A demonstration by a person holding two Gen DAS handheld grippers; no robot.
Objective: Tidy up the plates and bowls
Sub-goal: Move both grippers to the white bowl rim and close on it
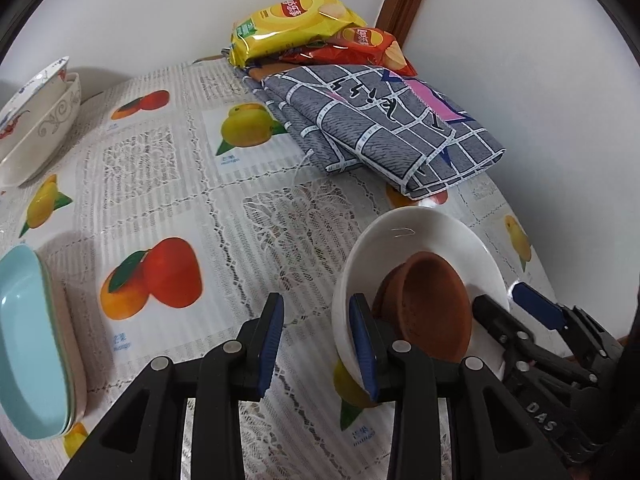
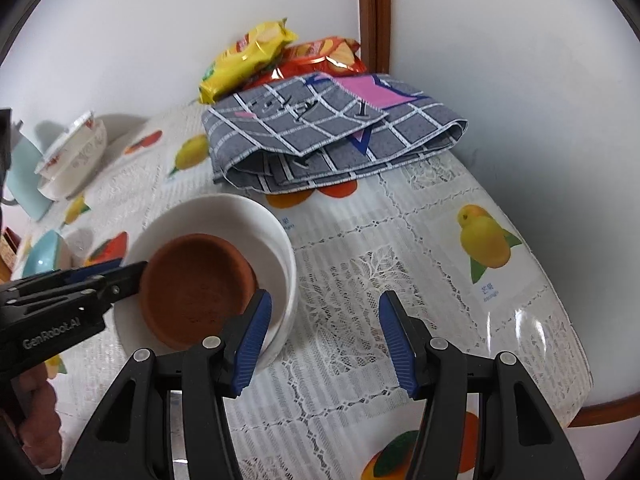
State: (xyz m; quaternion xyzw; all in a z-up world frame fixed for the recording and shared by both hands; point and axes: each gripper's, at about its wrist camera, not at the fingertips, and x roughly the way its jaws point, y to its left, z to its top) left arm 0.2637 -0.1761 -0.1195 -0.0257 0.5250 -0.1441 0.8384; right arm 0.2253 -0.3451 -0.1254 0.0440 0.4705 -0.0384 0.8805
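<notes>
A: Where is the brown bowl (image 2: 196, 284) being kept?
B: Inside the white bowl (image 2: 280, 236), mid-desk (image 2: 440, 248). Both grippers are being held beside it, jaws apart, nothing clamped: left gripper (image 1: 316, 344), right gripper (image 2: 326, 344).
A: Room?
B: Folded cloth (image 2: 320, 136) is lying just behind; open desk rightward, edge near.

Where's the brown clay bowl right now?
The brown clay bowl sits tilted inside the white bowl, between both tools, in front of the folded grey cloth.

Black tongs (image 1: 318, 344) with ribbed blue pads (image 2: 253, 338).
</notes>
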